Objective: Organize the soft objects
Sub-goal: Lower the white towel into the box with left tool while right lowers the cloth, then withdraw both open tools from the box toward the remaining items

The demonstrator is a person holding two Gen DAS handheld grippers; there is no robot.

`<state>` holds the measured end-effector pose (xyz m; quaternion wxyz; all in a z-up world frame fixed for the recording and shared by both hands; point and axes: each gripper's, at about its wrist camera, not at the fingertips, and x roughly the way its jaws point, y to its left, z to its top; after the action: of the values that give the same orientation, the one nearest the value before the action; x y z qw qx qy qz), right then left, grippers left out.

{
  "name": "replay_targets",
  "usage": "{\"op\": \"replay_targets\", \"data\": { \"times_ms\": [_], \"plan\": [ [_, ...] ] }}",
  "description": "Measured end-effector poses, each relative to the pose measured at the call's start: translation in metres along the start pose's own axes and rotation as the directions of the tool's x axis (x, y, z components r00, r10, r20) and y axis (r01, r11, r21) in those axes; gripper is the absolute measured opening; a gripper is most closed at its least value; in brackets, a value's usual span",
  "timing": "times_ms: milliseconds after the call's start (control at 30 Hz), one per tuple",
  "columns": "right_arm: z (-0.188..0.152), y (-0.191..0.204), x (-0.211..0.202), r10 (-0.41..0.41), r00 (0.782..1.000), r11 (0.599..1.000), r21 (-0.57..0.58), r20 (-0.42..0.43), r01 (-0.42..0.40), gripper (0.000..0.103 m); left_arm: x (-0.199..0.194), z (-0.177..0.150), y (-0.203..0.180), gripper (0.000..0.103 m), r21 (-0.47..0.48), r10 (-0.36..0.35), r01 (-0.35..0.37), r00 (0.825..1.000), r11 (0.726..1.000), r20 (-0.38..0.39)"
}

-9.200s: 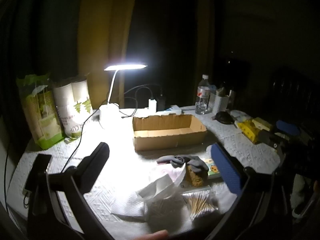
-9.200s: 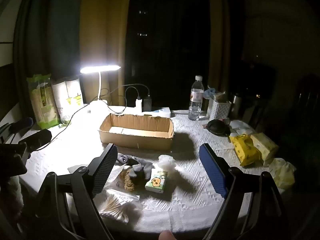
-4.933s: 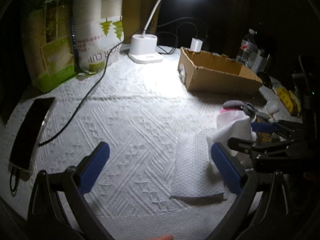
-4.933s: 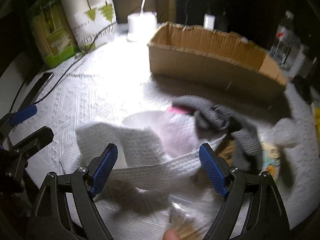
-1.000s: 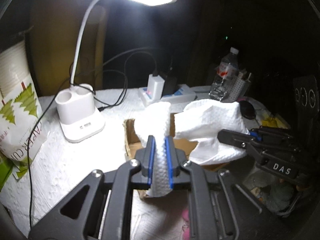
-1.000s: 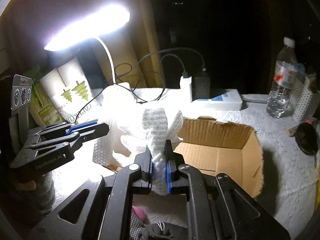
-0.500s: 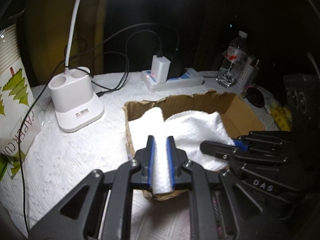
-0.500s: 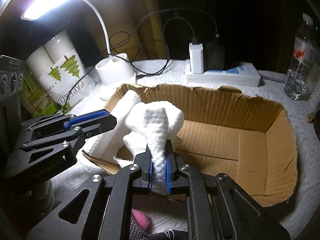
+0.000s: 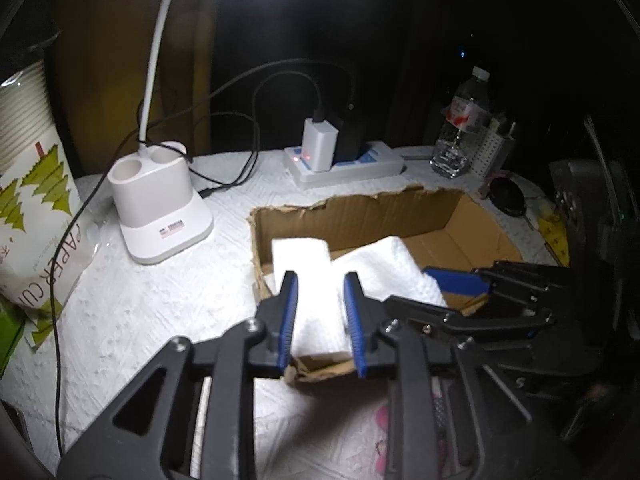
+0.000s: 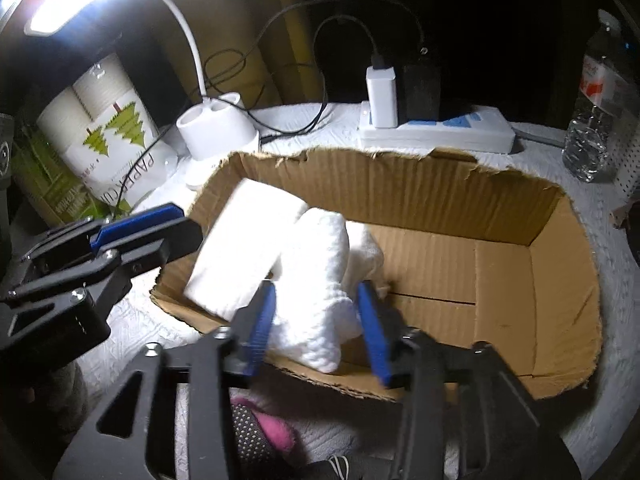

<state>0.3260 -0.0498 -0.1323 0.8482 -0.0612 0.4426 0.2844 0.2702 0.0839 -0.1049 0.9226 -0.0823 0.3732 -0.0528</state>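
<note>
In the left end of the open cardboard box (image 10: 500,216) lies a white paper towel (image 10: 308,264), folded and bunched into two thick lobes; its near end drapes over the box's torn front wall. In the left wrist view the same towel (image 9: 384,268) spreads across the box floor, with one flat fold standing up against the left wall.

The right gripper (image 10: 316,320) straddles the towel's nearer lobe; its jaws have just been opening, and the blue pads now stand clear of the paper on both sides, with the towel between them but not pressed. The left gripper (image 9: 322,316) has also just been opening its jaws, by a smaller amount; the towel's flat fold sits between its pads, which stand narrowly apart from it, though the glare on the paper hides the exact edges. Each gripper shows in the other's view, reaching over the box's front edge.

Just in front of the box, under the right gripper, a pink-and-grey dotted sock (image 10: 256,432) lies on the white embossed cloth covering the counter (image 9: 168,292). Behind the box sit a white power strip (image 10: 436,132) with chargers plugged in, and a white desk lamp (image 9: 160,208). A pack of paper cups (image 10: 108,140) stands left, and a water bottle (image 9: 464,128) right.
</note>
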Motion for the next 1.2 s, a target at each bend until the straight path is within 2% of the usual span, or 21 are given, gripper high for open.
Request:
{"op": "replay_targets", "data": {
  "times_ms": [500, 533, 567, 600, 633, 1200],
  "plan": [
    [-0.011, 0.001, -0.05, -0.063, 0.994, 0.998, 0.003, 0.085, 0.063, 0.055, -0.033, -0.01, -0.019, 0.03, 0.006, 0.019, -0.019, 1.0, 1.0, 0.025],
    [-0.013, 0.001, -0.054, -0.065, 0.994, 0.998, 0.002, 0.091, 0.065, 0.055, -0.035, -0.011, -0.021, 0.037, 0.01, 0.023, -0.023, 0.999, 1.0, 0.026],
    [-0.014, 0.001, -0.057, -0.068, 0.993, 0.998, 0.001, 0.096, 0.068, 0.055, -0.037, -0.012, -0.022, 0.06, 0.012, 0.027, -0.028, 0.999, 1.0, 0.027],
    [-0.016, 0.002, -0.061, -0.07, 0.992, 0.998, 0.001, 0.101, 0.071, 0.055, -0.041, -0.014, -0.023, 0.07, 0.005, 0.027, -0.027, 0.999, 1.0, 0.035],
    [-0.019, 0.003, -0.066, -0.074, 0.991, 0.997, 0.001, 0.109, 0.075, 0.055, -0.044, -0.015, -0.024, 0.076, -0.001, 0.025, -0.025, 0.999, 1.0, 0.045],
    [-0.059, 0.007, -0.133, -0.117, 0.975, 0.993, 0.016, 0.189, 0.116, 0.056, -0.097, -0.038, -0.056, 0.076, 0.027, 0.014, -0.016, 0.995, 1.0, 0.102]
  ]
}}
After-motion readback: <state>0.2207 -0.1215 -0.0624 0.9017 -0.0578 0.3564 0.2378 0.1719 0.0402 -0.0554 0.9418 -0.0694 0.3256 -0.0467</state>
